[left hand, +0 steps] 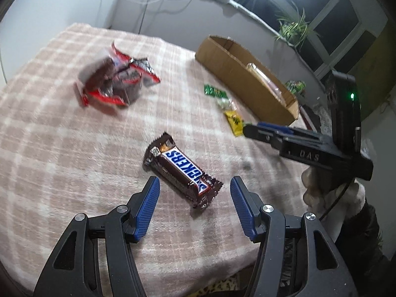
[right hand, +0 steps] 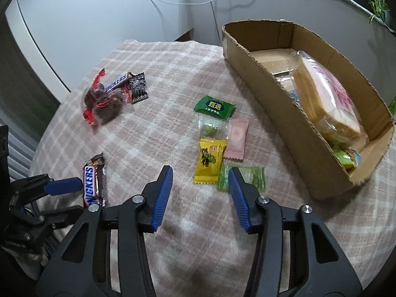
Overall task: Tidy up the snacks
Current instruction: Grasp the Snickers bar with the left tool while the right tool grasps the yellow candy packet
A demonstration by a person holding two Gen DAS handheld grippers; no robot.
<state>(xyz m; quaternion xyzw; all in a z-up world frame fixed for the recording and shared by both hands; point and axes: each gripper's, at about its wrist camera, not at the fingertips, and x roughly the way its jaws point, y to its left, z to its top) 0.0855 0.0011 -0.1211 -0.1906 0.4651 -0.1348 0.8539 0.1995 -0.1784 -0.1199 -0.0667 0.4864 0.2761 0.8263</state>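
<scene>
Left wrist: left gripper (left hand: 194, 185), jaws apart & empty, hovering over Snickers bar (left hand: 182, 169); right gripper (right hand: 200, 176) gaping, empty, nearing green candy (right hand: 252, 178).

A brown Snickers bar (left hand: 182, 170) lies flat and diagonal on the checked bench, apart from a red-wrapped heap of chocolates (right hand: 109, 96), while green, clear, yellow and pink candies (right hand: 217, 143) cluster beside the cardboard box (right hand: 262, 94) holding bagged bread (right hand: 326, 104).

Pink plaid blanket-covered table (right hand: 153, 133), Snickers bar (left hand: 182, 169), wrapped candies (right hand: 214, 106), cardboard box (right hand: 259, 94)
</scene>
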